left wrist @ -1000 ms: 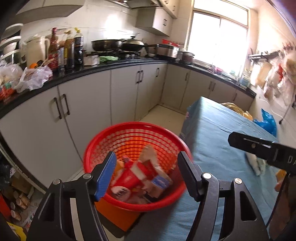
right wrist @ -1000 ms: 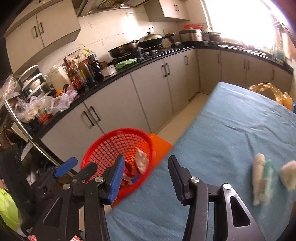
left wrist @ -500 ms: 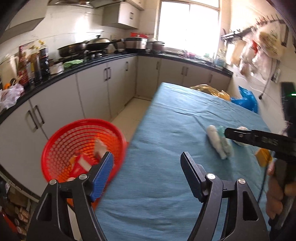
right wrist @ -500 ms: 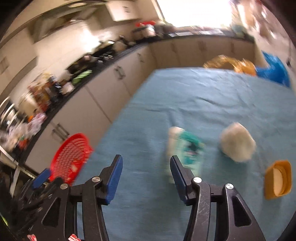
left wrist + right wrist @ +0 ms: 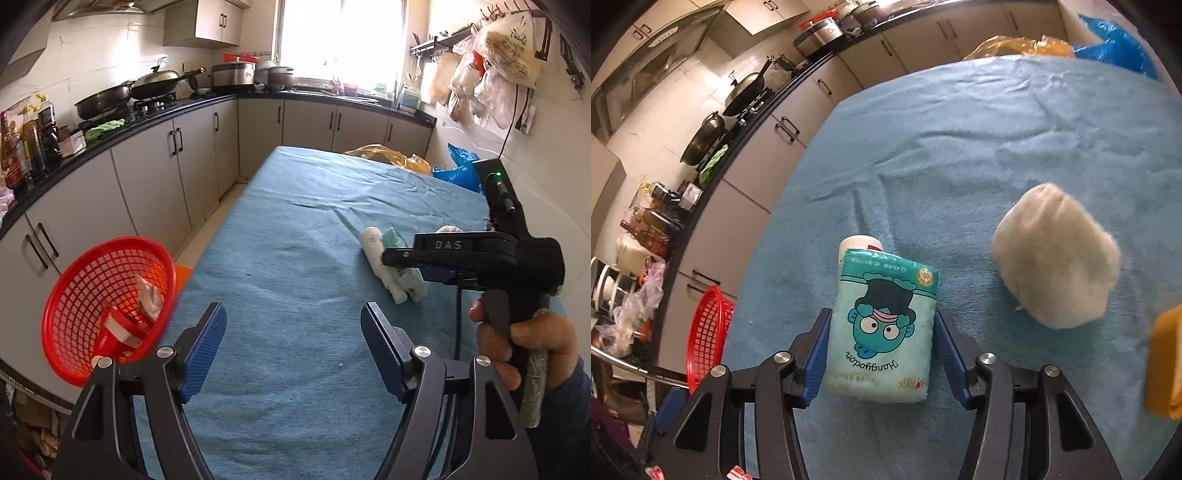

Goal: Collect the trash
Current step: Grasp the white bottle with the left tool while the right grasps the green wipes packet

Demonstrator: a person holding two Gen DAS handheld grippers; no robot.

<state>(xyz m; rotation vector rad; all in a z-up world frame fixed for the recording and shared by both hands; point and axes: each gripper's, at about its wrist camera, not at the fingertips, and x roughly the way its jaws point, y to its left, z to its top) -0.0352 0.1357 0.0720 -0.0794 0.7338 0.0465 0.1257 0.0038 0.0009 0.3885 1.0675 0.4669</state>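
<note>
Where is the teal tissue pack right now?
The teal tissue pack lies on the blue tablecloth between the right gripper's fingers, beside a white tube.

Teal tissue pack point(image 5: 882, 328) flat on cloth, beside white tube point(image 5: 858, 242).

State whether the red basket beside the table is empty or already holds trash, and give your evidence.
Not empty. The red basket holds a red-and-white wrapper and a crumpled pale scrap, seen through its open top.

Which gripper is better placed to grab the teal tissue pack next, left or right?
Right. The right gripper already straddles the teal tissue pack, one finger at each side. The left gripper hangs open over bare blue tablecloth, short of the pack.
</note>
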